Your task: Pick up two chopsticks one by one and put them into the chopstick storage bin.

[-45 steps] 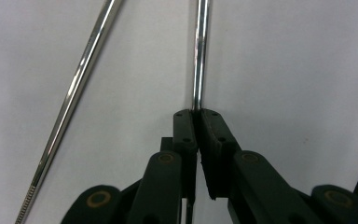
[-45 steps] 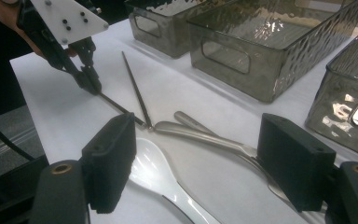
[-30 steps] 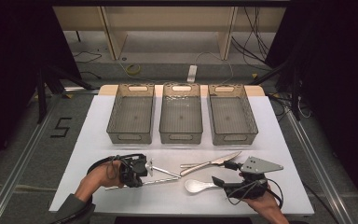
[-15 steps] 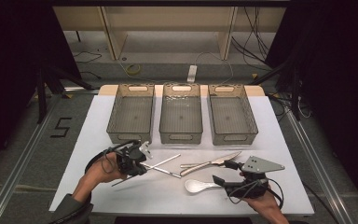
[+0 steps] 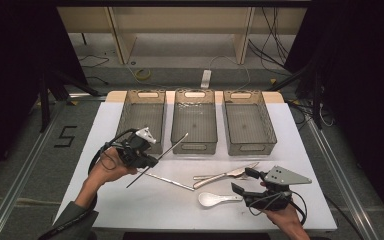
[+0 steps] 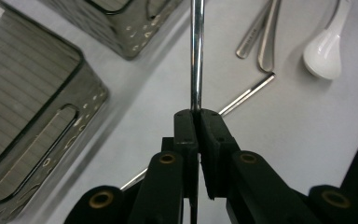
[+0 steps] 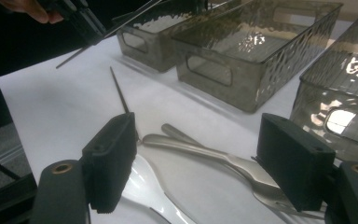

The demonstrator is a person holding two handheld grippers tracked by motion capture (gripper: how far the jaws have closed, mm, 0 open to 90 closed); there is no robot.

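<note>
Gripping a thin metal chopstick (image 5: 158, 159), my left claw (image 5: 150, 159) has its jaws pinched tight on the rod, lifted clear of the white counter (image 5: 105, 200) just in front of the left bin (image 5: 141, 120). From the high view I see the rod tilted, its upper end pointing toward the middle bin (image 5: 195, 120), its lower end hanging over the counter. The left gripper view gives me what the overhead cannot: the two black pads meet flush on the chopstick (image 6: 196, 56), which runs straight up out of the claw (image 6: 196, 114).

That same view shows a second chopstick (image 6: 247, 95) lying flat on the counter beyond the jaws, with the white spoon (image 6: 326, 51) and two metal handles further off. From above, that second chopstick (image 5: 169, 180) lies between my two hands, one end close to the knife (image 5: 227, 174).

My right claw (image 5: 244, 181) rests low on the counter with its jaws spread wide and nothing pinched. Overhead, the white spoon (image 5: 215, 199) sits just beside it. The right gripper view tells me more: between the open pads (image 7: 109, 158) I see the bowl of the spoon (image 7: 147, 186) and the knife (image 7: 214, 156) with another metal piece alongside it; I cannot tell whether either pad touches them. Far off at top left, I catch the left claw (image 7: 86, 25) holding its chopstick (image 7: 121, 25) in the air before the bins.
</note>
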